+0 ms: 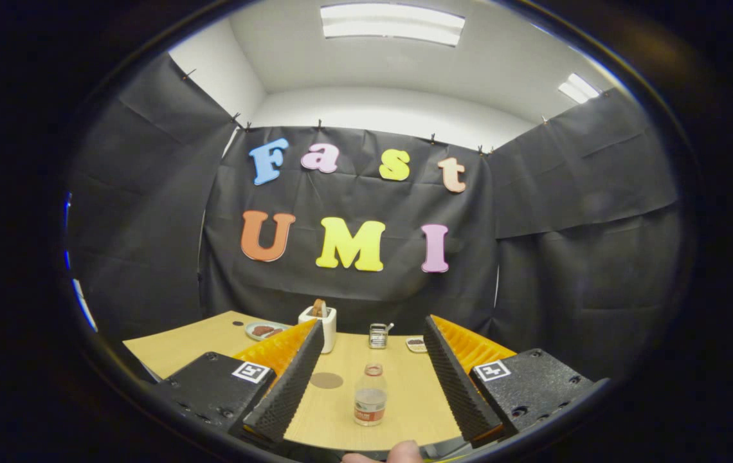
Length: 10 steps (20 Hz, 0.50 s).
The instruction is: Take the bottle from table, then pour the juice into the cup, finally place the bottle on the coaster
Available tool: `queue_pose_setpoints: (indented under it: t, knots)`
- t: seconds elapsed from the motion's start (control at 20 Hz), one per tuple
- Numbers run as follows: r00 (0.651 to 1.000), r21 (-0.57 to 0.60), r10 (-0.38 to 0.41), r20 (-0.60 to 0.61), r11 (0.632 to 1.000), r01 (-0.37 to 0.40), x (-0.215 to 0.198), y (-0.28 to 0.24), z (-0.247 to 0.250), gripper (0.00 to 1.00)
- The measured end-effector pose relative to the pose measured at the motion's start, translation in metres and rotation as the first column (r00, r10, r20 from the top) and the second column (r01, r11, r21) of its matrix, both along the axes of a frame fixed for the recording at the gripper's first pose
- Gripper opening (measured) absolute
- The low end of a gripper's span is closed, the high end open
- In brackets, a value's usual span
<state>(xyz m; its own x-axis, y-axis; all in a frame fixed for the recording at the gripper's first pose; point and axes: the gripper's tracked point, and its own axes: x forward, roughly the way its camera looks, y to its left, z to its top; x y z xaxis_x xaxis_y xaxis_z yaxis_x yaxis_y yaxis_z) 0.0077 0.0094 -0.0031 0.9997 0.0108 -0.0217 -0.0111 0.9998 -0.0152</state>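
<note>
A small clear bottle (370, 395) stands upright on a light wooden desk (405, 399) in the lower centre of the frame, a little liquid in its lower part and a label around its base. The gripper (373, 386) has its fingers spread wide apart, released and touching nothing; the bottle sits between them, closer to the camera end than to their tips, with clear desk showing on both sides. Just left of the bottle, near the left finger, a round brown coaster (326, 380) lies flat on the desk. Farther back, past the fingertips, a white cup (321, 325) stands at the centre-left with something brown sticking out of its top. To its left, a small plate (262, 330) holds dark food. At the centre rear a small metal rack (377, 335) stands upright, and to its right a little dish (416, 344) with dark contents lies close to the right finger's tip. At the bottom edge of the frame, a fingertip of the person's hand (398, 454) shows below the desk's near edge.
</note>
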Motion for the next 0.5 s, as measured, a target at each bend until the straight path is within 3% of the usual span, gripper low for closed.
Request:
queue_pose_setpoints:
  t: [0.5]
  knots:
    - [1.0, -0.002, -0.009, -0.007, 1.0, 0.009, 0.0016, -0.0077, -0.0029, 0.99]
